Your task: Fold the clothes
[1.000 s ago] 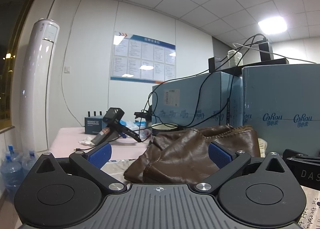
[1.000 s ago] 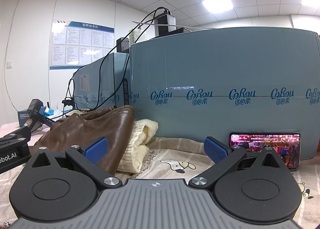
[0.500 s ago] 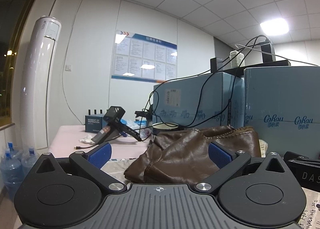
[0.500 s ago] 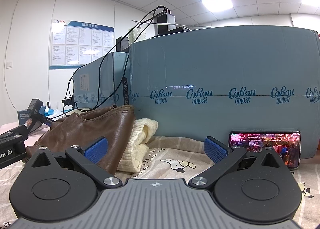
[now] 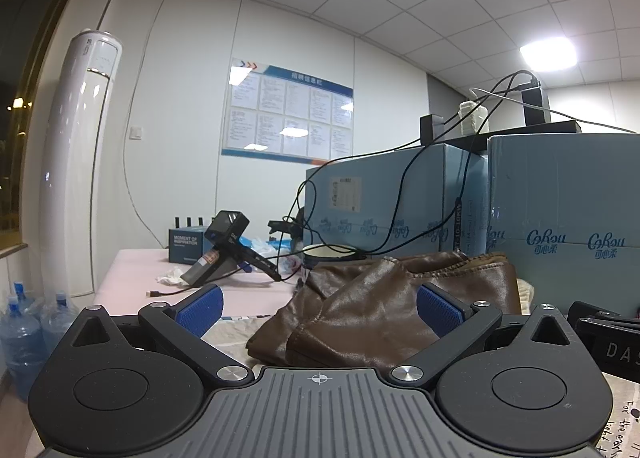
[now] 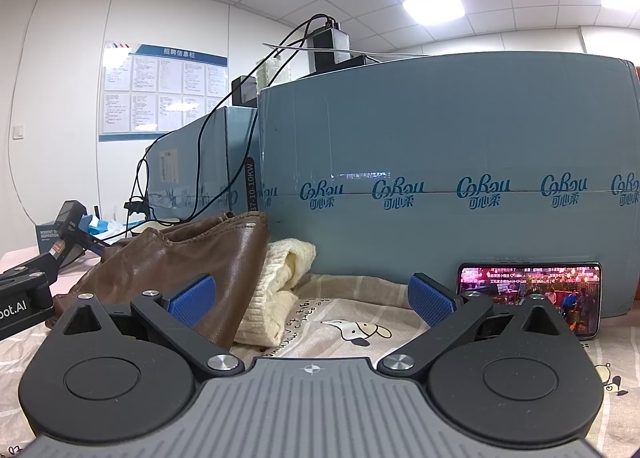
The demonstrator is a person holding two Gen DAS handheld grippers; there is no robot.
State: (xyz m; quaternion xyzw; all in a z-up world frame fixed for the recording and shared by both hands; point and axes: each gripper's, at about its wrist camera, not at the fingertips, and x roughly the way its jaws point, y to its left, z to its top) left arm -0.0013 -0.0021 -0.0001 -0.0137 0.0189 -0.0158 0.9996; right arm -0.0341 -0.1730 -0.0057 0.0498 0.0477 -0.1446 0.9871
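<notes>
Left wrist view: the left gripper (image 5: 318, 308) has its blue-padded fingers (image 5: 199, 310) spread wide apart and empty, low over the tabletop (image 5: 136, 270). Just ahead of it, between the fingers as the camera sees it, lies a brown leather garment (image 5: 372, 306) in a crumpled, loosely doubled heap on a printed cloth (image 5: 624, 418) that covers this part of the tabletop. Farther back on the bare pink surface stands another handheld gripper device (image 5: 224, 250) propped at a tilt, near a small dark blue box (image 5: 188, 248) and loose black cables (image 5: 384, 194). Large blue cardboard boxes (image 5: 560, 202) rise behind the garment. A tall white air conditioner (image 5: 76, 162) stands at the left wall, with water bottles (image 5: 28, 334) on the floor beside it.

Right wrist view: the right gripper (image 6: 311, 300) is likewise wide apart and holds nothing. The brown leather garment (image 6: 180, 258) sits ahead to its left, touching a cream knitted garment (image 6: 280, 290) that lies against the blue cardboard boxes (image 6: 440, 138). To the right a phone (image 6: 532, 294) with a lit screen leans sideways on the box front. The left gripper's body (image 6: 20, 298) shows at the left edge.
</notes>
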